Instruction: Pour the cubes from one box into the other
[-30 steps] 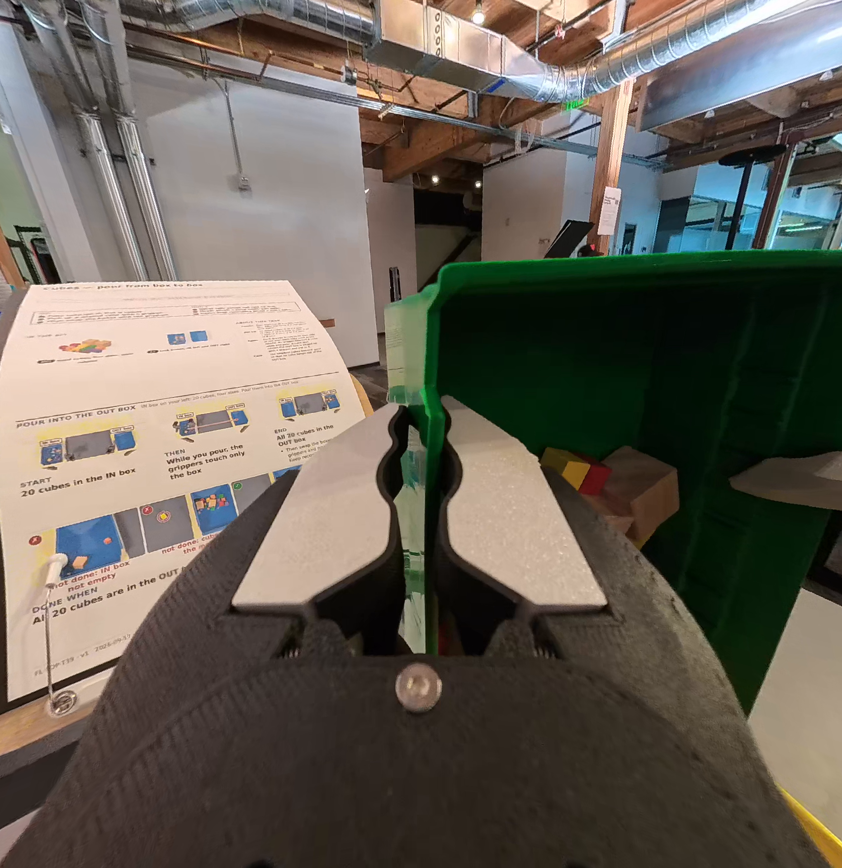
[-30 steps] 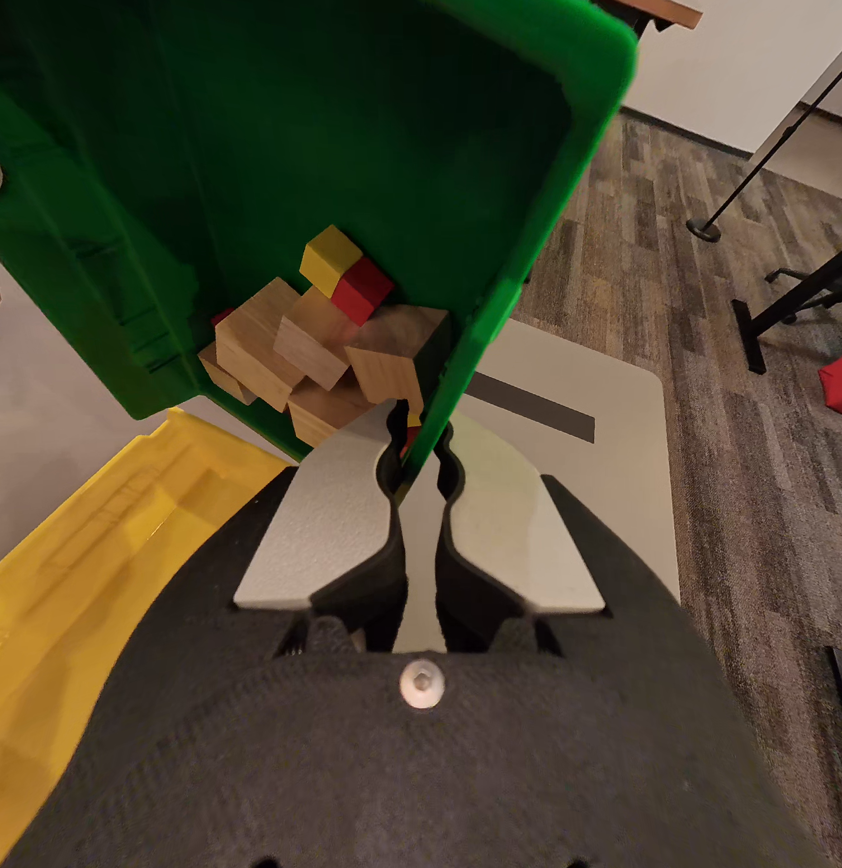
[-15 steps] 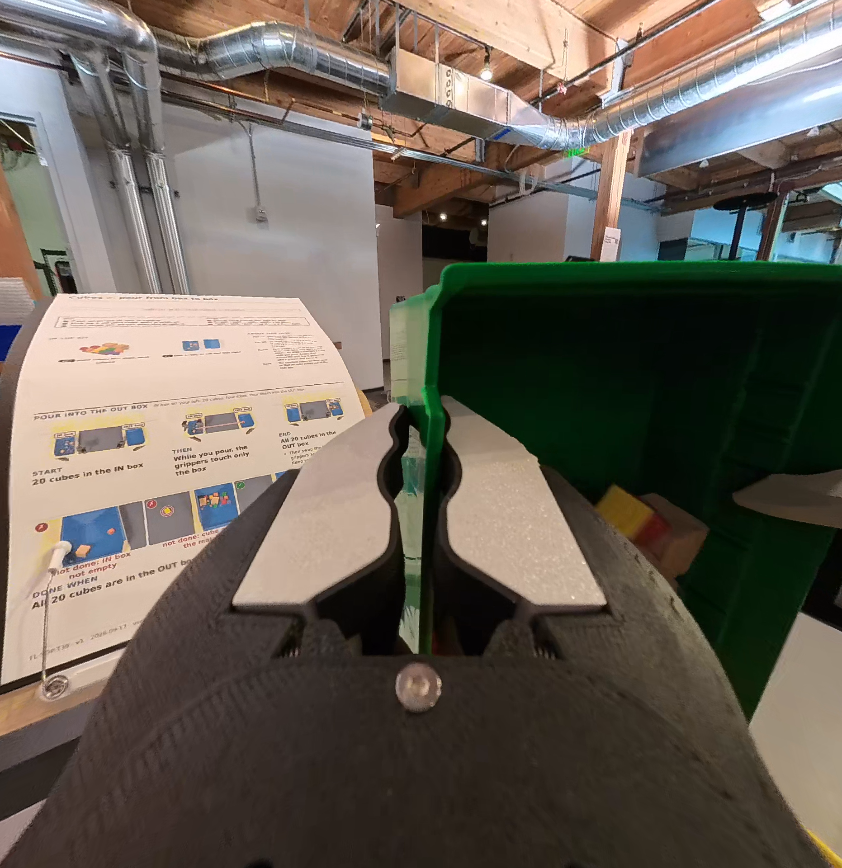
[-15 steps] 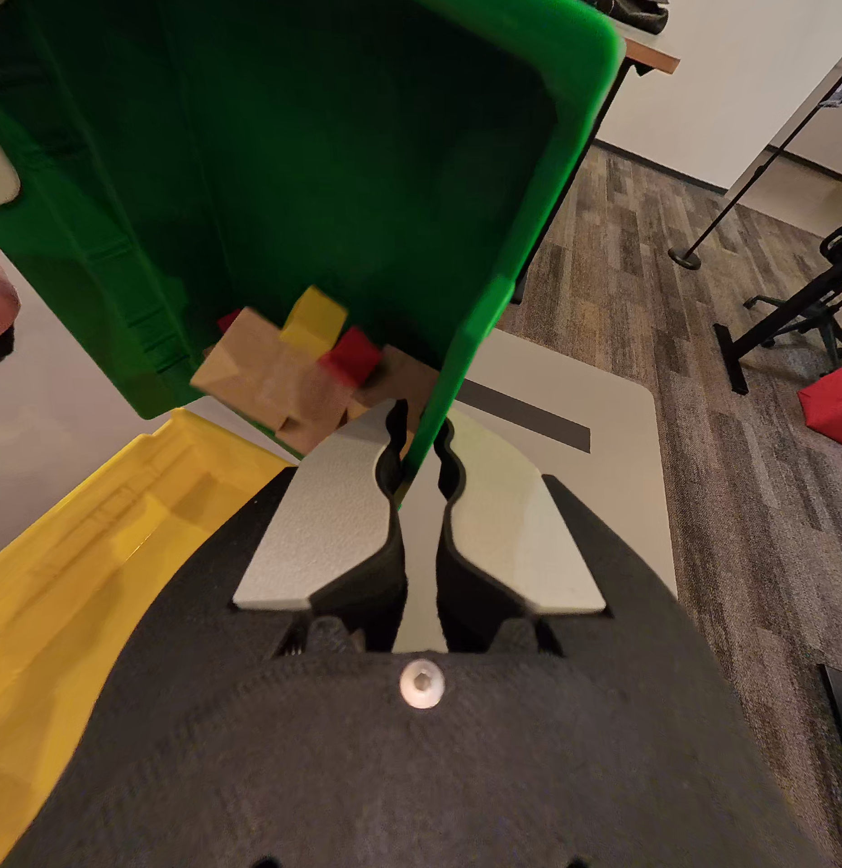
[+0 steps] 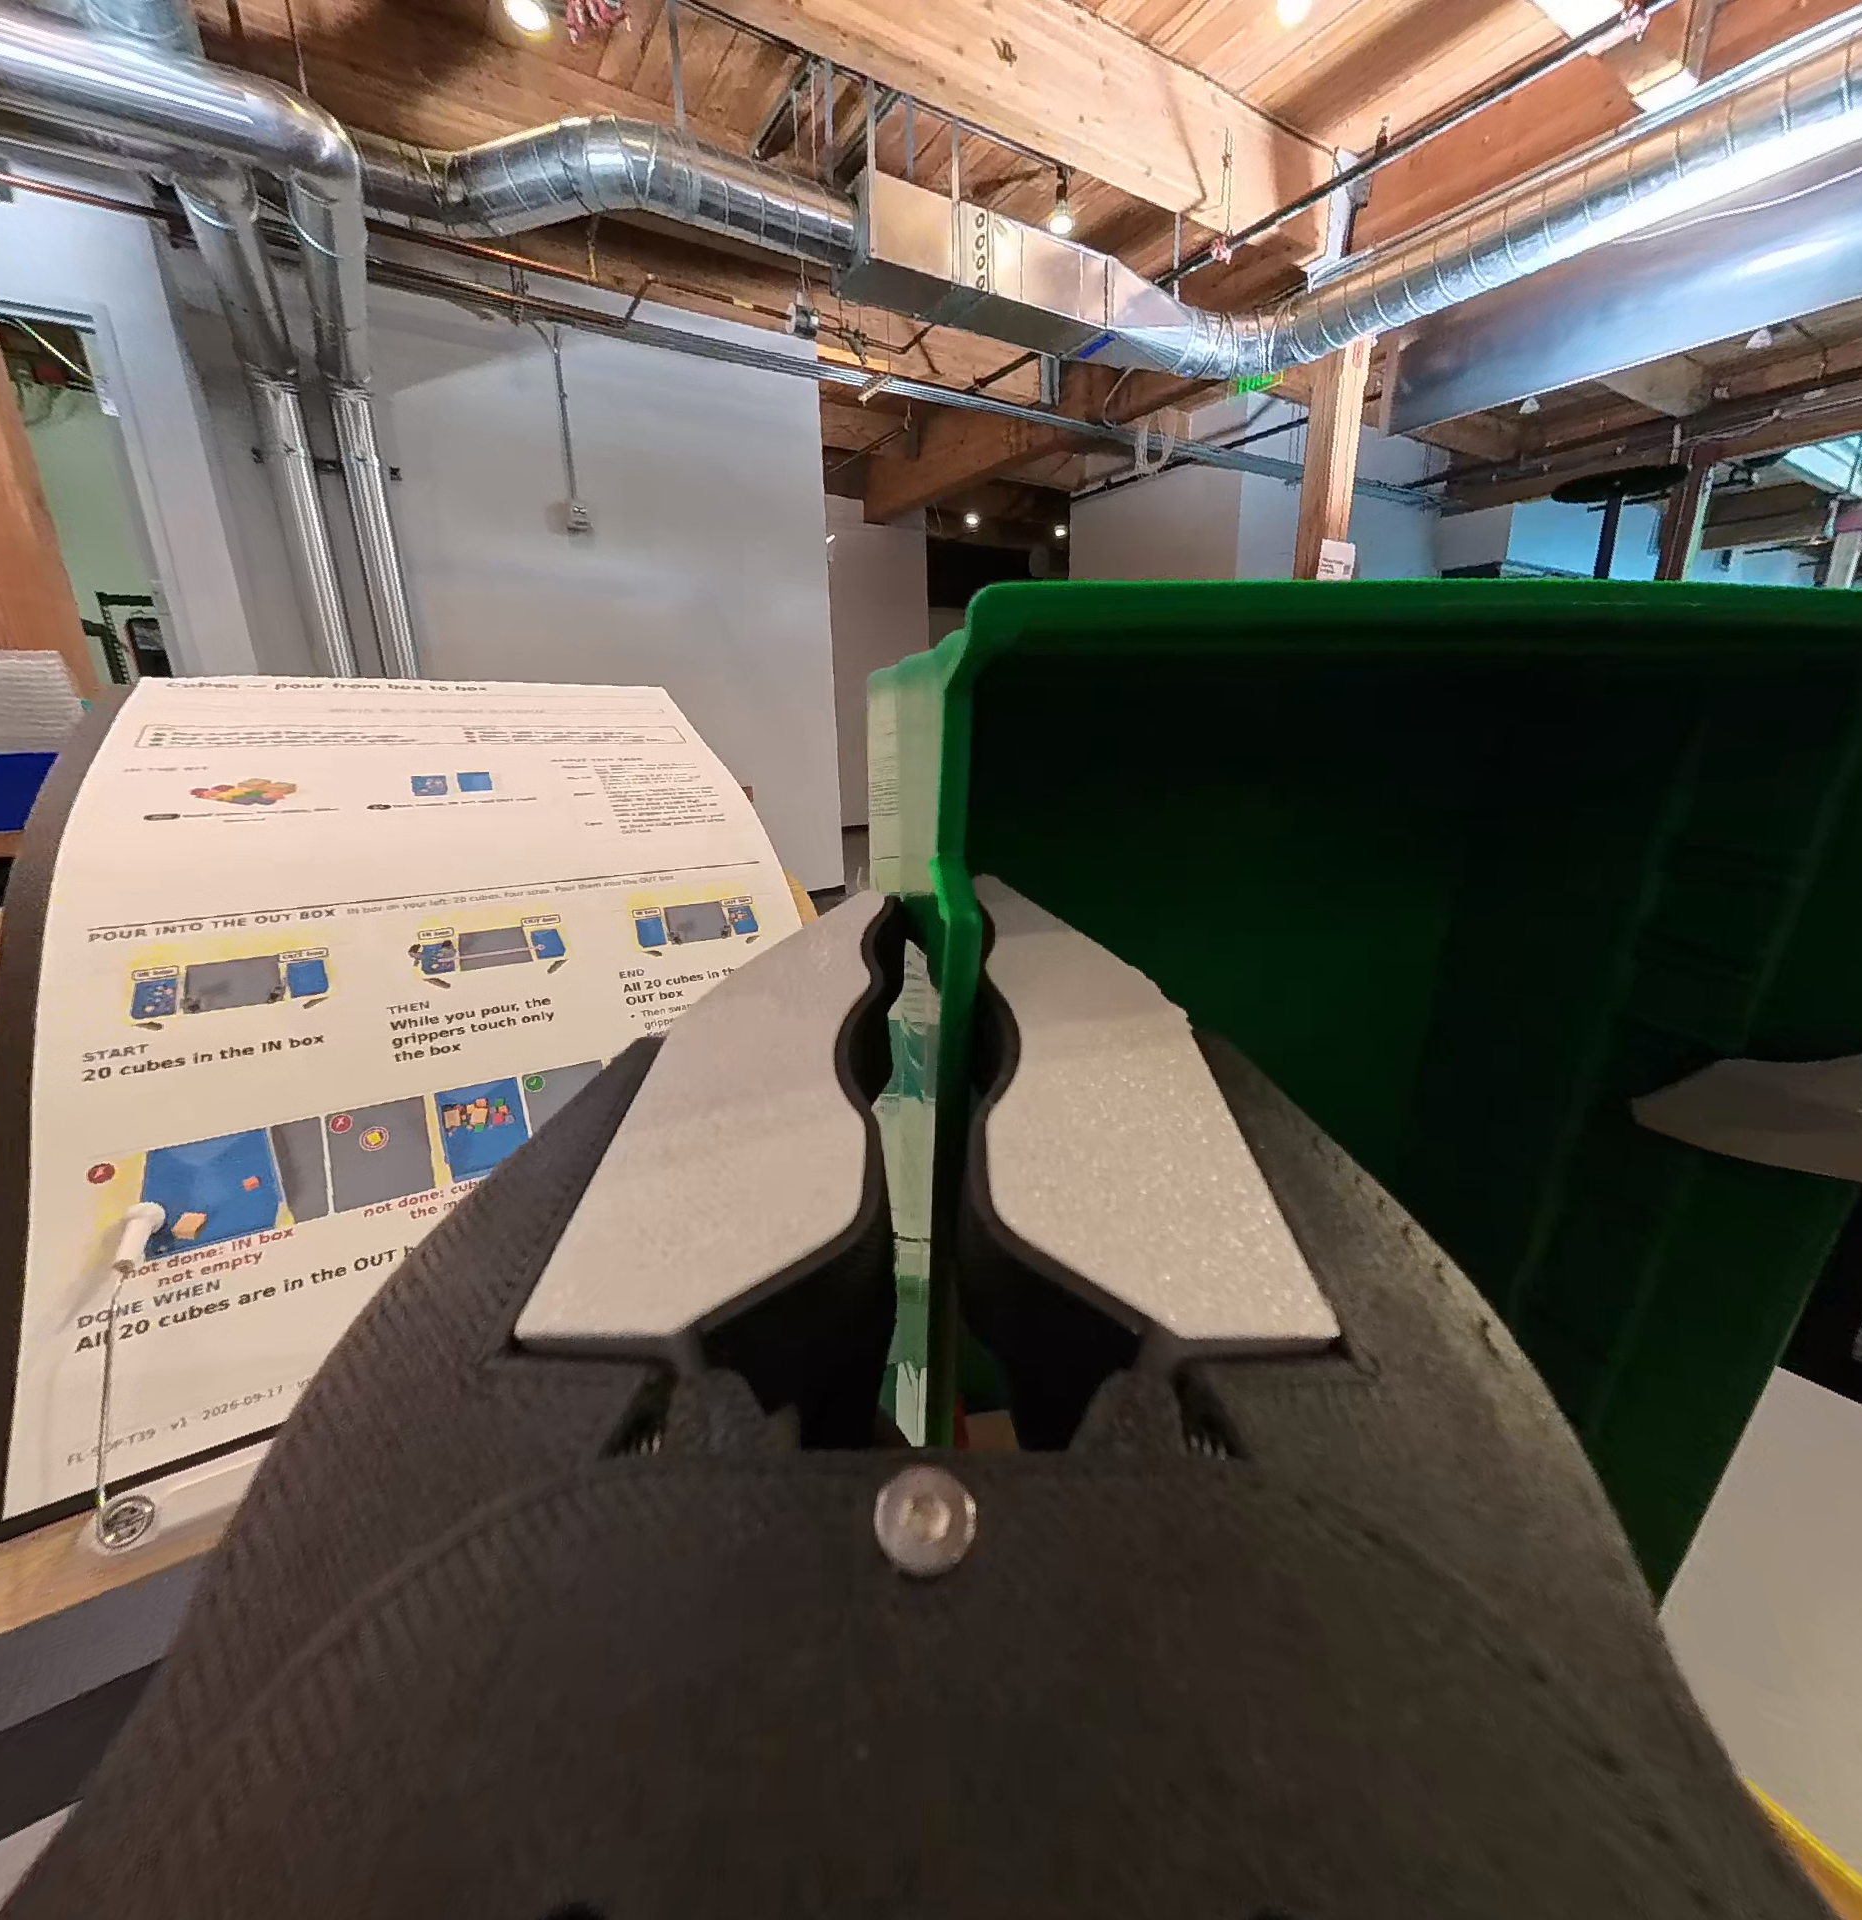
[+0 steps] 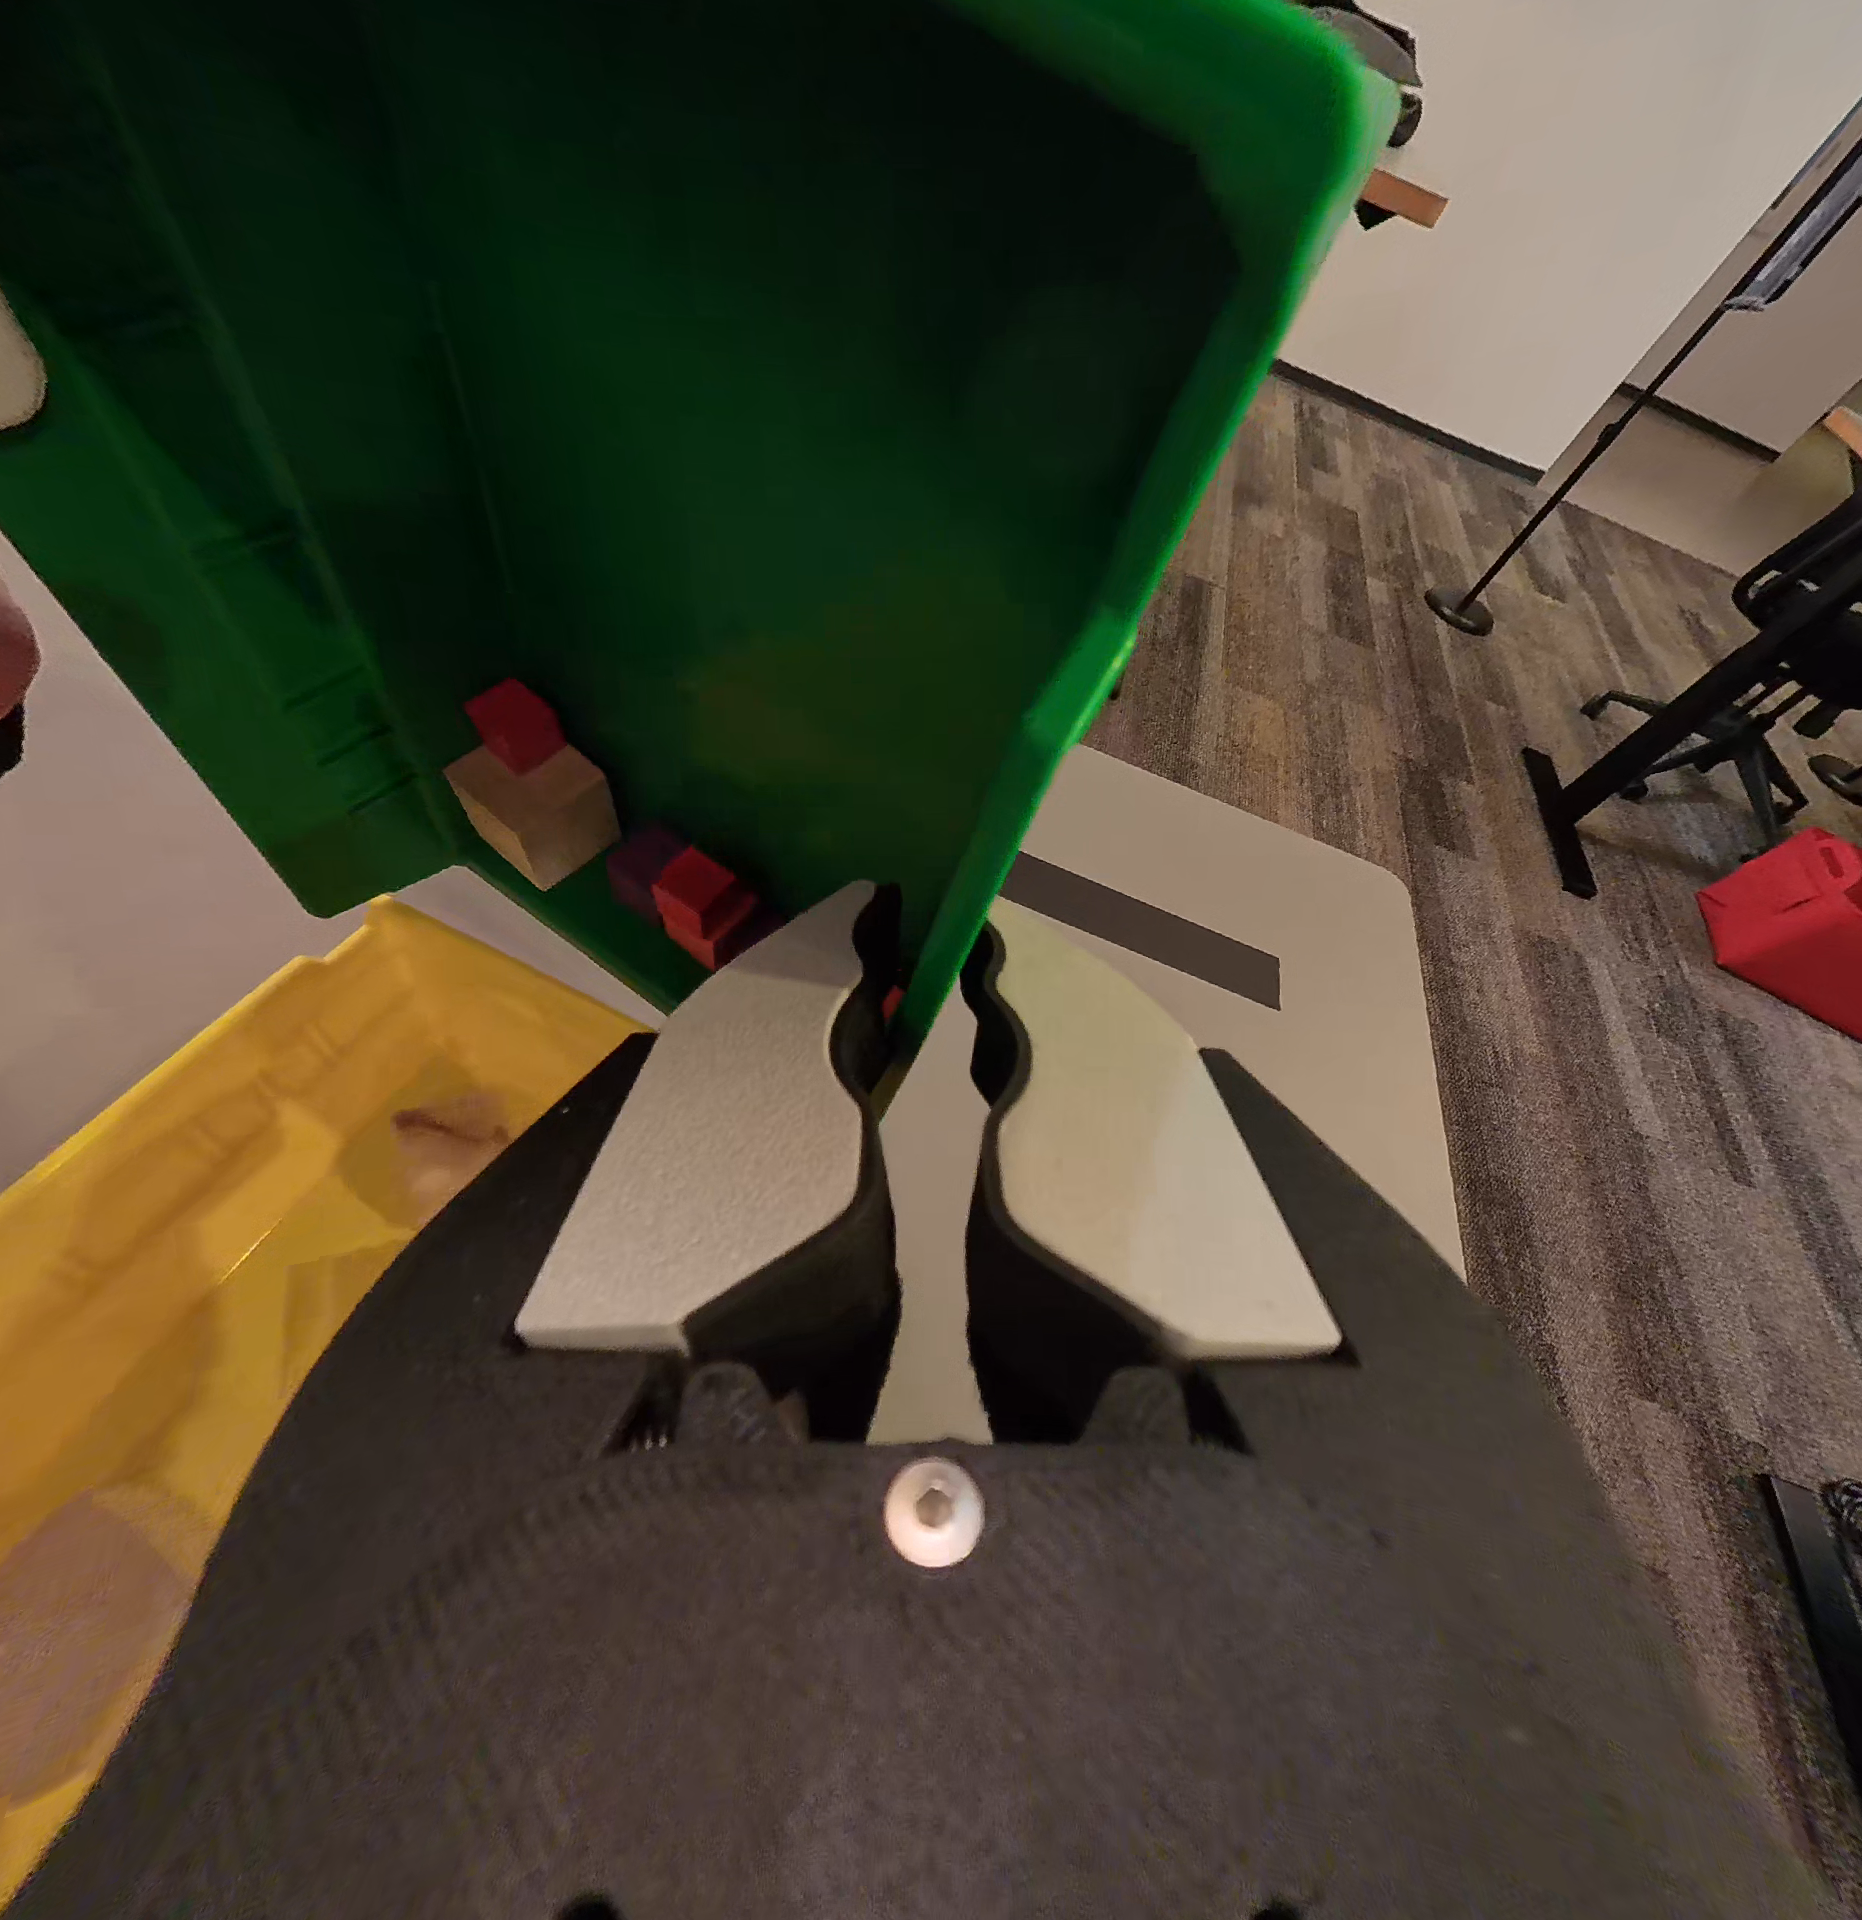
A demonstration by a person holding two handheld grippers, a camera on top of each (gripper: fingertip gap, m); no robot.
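Beneath timber beams, both the left claw [image 5: 932, 935] and right claw [image 6: 922, 925] pinched opposite walls of the stiff, seemingly light green box [image 6: 698, 364], tipped above the yellow box [image 6: 231, 1143], a few cubes [image 6: 537, 810] clinging inside.

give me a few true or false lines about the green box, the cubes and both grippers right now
1. The green box is tipped over the yellow box. True.
2. The green box is empty. False: a few cubes sit at its lower edge in the right wrist view.
3. The left gripper is shut on a wall of the green box. True.
4. The right gripper is open and clear of the box. False: it is clamped on the box's rim.
5. Every cube left in the green box is blue. False: they are red, plain wood and dark purple.
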